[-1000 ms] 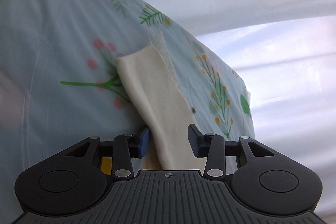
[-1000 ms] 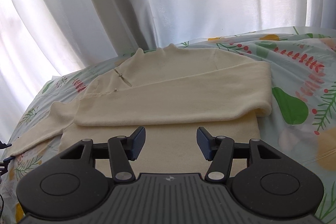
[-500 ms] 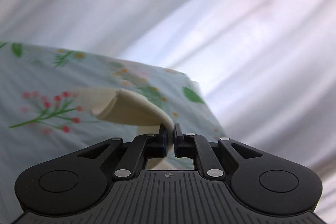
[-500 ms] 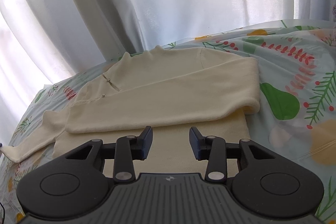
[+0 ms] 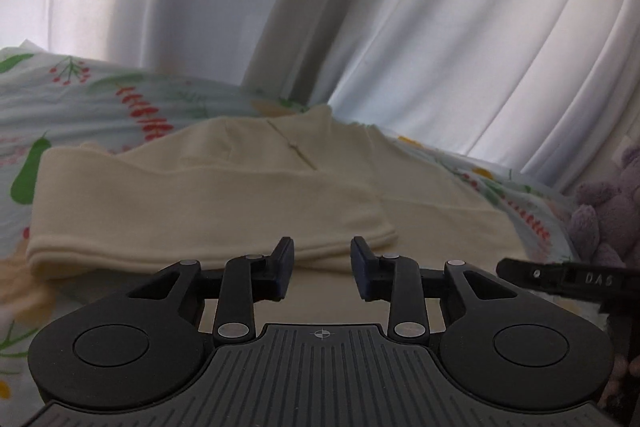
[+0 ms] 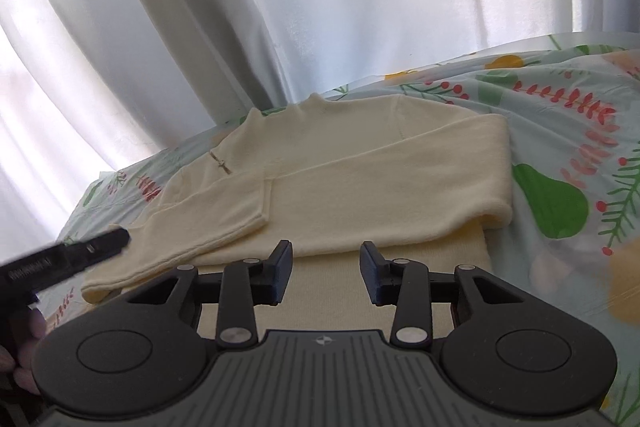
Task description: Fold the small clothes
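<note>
A cream zip-neck sweater [image 6: 360, 187] lies flat on the floral bedsheet [image 6: 560, 147], collar toward the curtain. Both sleeves are folded across its chest. The left sleeve [image 6: 192, 231] lies on top, its cuff near the middle. My left gripper [image 5: 320, 251] hovers just short of a folded sleeve [image 5: 200, 211]. Its jaws are opening with nothing between them. It also shows at the left of the right wrist view as a black finger [image 6: 80, 255]. My right gripper [image 6: 326, 255] stands open and empty over the sweater's lower body. One right finger [image 5: 560, 277] shows in the left wrist view.
White curtains [image 6: 320, 7] hang right behind the bed's far edge. A purple plush toy [image 5: 600, 211] sits on the bed at the right of the left wrist view. A hand [image 6: 20, 347] holding the left gripper shows at the lower left.
The left gripper shut on the sleeve cuff, carried it over the sweater and let go; the sleeve now lies folded across the chest. The right gripper's jaws narrowed a little and it stayed put.
</note>
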A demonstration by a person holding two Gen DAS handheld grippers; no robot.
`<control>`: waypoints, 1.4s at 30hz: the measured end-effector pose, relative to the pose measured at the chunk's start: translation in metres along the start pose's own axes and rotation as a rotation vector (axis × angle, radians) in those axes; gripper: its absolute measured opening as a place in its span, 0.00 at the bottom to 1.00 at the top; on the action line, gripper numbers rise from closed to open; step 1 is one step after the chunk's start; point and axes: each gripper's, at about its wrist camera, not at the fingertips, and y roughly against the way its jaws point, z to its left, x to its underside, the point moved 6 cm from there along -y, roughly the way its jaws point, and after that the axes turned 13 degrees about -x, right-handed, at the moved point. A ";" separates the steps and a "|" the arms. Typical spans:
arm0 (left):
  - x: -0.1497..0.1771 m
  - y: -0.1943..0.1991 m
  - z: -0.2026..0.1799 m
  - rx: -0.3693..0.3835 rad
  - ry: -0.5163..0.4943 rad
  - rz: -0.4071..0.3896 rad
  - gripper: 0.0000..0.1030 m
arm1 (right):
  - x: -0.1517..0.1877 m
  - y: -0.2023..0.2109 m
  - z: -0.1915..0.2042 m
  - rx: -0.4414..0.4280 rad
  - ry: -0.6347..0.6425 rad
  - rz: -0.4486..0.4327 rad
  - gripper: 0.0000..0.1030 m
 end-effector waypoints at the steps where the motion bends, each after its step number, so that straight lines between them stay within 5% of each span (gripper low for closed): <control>1: 0.005 -0.006 0.012 -0.033 0.007 0.026 0.33 | -0.002 -0.009 0.002 -0.027 -0.001 0.016 0.37; 6: 0.011 -0.018 0.049 -0.139 0.052 0.077 0.33 | -0.015 -0.064 0.013 -0.112 0.003 0.101 0.37; 13: 0.011 -0.017 0.074 -0.155 0.139 0.107 0.32 | -0.020 -0.129 0.022 -0.148 -0.060 0.178 0.38; 14: 0.010 -0.016 0.074 -0.157 0.135 0.106 0.32 | -0.021 -0.132 0.026 -0.145 -0.039 0.182 0.35; 16: 0.006 -0.017 0.074 -0.166 0.128 0.099 0.32 | -0.021 -0.138 0.034 -0.135 0.015 0.178 0.07; 18: 0.002 -0.019 0.074 -0.176 0.125 0.097 0.33 | -0.022 -0.136 0.038 -0.123 0.045 0.159 0.06; 21: -0.005 -0.022 0.072 -0.177 0.119 0.089 0.33 | -0.040 -0.103 0.037 -0.107 0.069 0.018 0.06; 26: -0.011 -0.032 0.066 -0.175 0.112 0.084 0.34 | -0.056 -0.042 -0.001 0.054 0.032 -0.151 0.06; 30: -0.011 -0.041 0.063 -0.159 0.141 0.116 0.33 | -0.044 -0.026 -0.047 0.182 0.003 -0.105 0.06; 37: -0.013 -0.045 0.060 -0.163 0.112 0.131 0.36 | -0.030 -0.030 -0.087 0.102 -0.187 -0.055 0.25; 39: -0.014 -0.047 0.059 -0.170 0.104 0.134 0.37 | -0.029 -0.038 -0.088 0.068 -0.209 -0.054 0.25; 42: -0.017 -0.048 0.059 -0.187 0.108 0.137 0.38 | -0.035 -0.047 -0.082 0.085 -0.161 -0.036 0.06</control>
